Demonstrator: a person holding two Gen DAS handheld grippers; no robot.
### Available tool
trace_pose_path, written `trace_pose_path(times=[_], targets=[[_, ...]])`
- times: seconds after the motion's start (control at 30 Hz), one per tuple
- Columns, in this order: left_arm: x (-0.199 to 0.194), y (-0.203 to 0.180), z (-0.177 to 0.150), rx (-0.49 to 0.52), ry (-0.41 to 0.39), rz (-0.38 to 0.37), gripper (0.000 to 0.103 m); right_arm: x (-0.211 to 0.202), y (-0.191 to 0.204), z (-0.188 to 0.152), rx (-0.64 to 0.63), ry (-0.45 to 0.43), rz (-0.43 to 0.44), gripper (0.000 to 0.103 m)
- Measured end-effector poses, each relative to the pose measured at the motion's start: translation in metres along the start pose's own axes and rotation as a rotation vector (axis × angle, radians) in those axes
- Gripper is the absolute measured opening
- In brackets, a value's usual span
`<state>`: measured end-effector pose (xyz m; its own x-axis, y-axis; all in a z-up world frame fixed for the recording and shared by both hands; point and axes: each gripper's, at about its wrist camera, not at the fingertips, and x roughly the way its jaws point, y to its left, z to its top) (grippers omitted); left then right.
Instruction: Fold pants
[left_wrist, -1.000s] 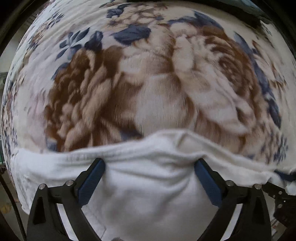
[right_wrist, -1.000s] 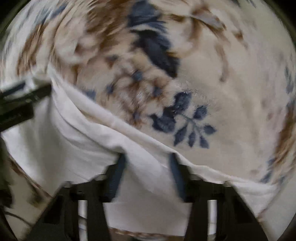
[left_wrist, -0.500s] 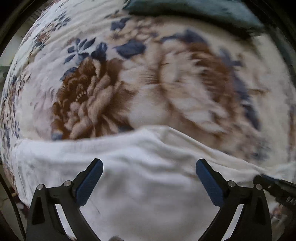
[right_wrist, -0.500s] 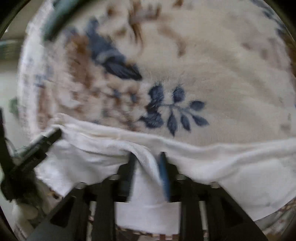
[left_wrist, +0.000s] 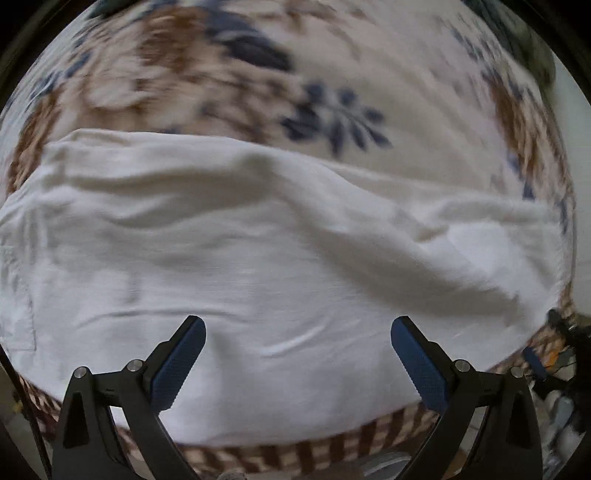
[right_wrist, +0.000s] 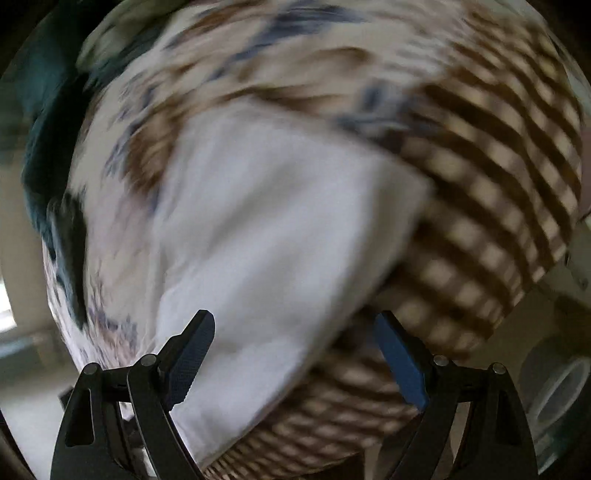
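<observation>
1. Pants (left_wrist: 258, 258) are lying flat on a floral blanket (left_wrist: 369, 74), white fabric spread as one wide band across the left wrist view, and nothing is lifting them
2. Looks to me like at least one fold is already in: the far edge reads as a soft doubled-over roll, not a raw hem, and there's a diagonal ridge running toward the right side. Can't say how many layers are stacked though
3. Left tool (left_wrist: 298, 354) hangs over the near part of the cloth with its jaws spread wide, blue pads well apart, no fabric pinched between them
4. Right tool (right_wrist: 295, 354) is opening right now, jaws nearly as wide as the left one's. White cloth sits in the gap as seen in the right wrist view, but the pads aren't pressing on it, so it's a release, not a grip
5. Right wrist view is really smeared, so details there are rough. You can still make out a corner of the white cloth ending near a brown checkered cover (right_wrist: 480, 184) that lies beside or under the blanket, can't tell which
6. What's left, my guess: the band is long and a bit wrinkled, so probably another fold across its length plus some smoothing. Whether it's meant to end up smaller, no idea from here
</observation>
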<state>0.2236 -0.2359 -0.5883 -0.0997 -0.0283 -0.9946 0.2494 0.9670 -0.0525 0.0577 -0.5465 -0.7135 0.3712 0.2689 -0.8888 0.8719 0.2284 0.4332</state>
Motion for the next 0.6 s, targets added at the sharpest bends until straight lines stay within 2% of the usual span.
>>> trace_pose_path(times=[0.1, 0.13, 0.27, 0.3, 0.37, 0.4, 0.47, 0.5, 0.53, 0.6], targets=[[0.027, -0.014, 0.001, 0.032, 0.019, 0.085, 0.103, 0.009, -0.022, 0.015, 0.069, -0.011, 0.045, 0.089], [0.03, -0.014, 0.002, 0.03, 0.019, 0.093, 0.103, 0.002, -0.024, 0.021, 0.072, -0.029, 0.044, 0.086], [0.036, -0.018, 0.003, 0.015, 0.032, 0.123, 0.103, -0.035, -0.005, 0.027, -0.038, -0.182, 0.04, 0.083], [0.039, -0.021, 0.005, 0.006, 0.038, 0.128, 0.103, -0.042, -0.001, 0.028, -0.058, -0.198, 0.067, 0.079], [0.052, -0.023, 0.006, -0.004, 0.056, 0.132, 0.103, -0.038, 0.007, 0.039, -0.09, -0.164, 0.058, 0.073], [0.064, -0.023, 0.018, -0.01, 0.062, 0.129, 0.103, -0.034, 0.008, 0.042, -0.088, -0.148, 0.051, 0.067], [0.069, -0.022, 0.019, -0.024, 0.071, 0.127, 0.103, -0.011, 0.013, 0.048, -0.062, -0.097, 0.052, 0.056], [0.071, -0.016, 0.017, -0.027, 0.093, 0.136, 0.103, -0.003, 0.014, 0.049, -0.055, -0.083, 0.053, 0.039], [0.071, -0.016, 0.02, -0.03, 0.111, 0.146, 0.103, 0.002, 0.016, 0.052, -0.059, -0.073, 0.052, 0.017], [0.067, -0.018, 0.025, -0.044, 0.125, 0.164, 0.103, -0.001, 0.019, 0.049, -0.068, -0.081, 0.054, 0.013]])
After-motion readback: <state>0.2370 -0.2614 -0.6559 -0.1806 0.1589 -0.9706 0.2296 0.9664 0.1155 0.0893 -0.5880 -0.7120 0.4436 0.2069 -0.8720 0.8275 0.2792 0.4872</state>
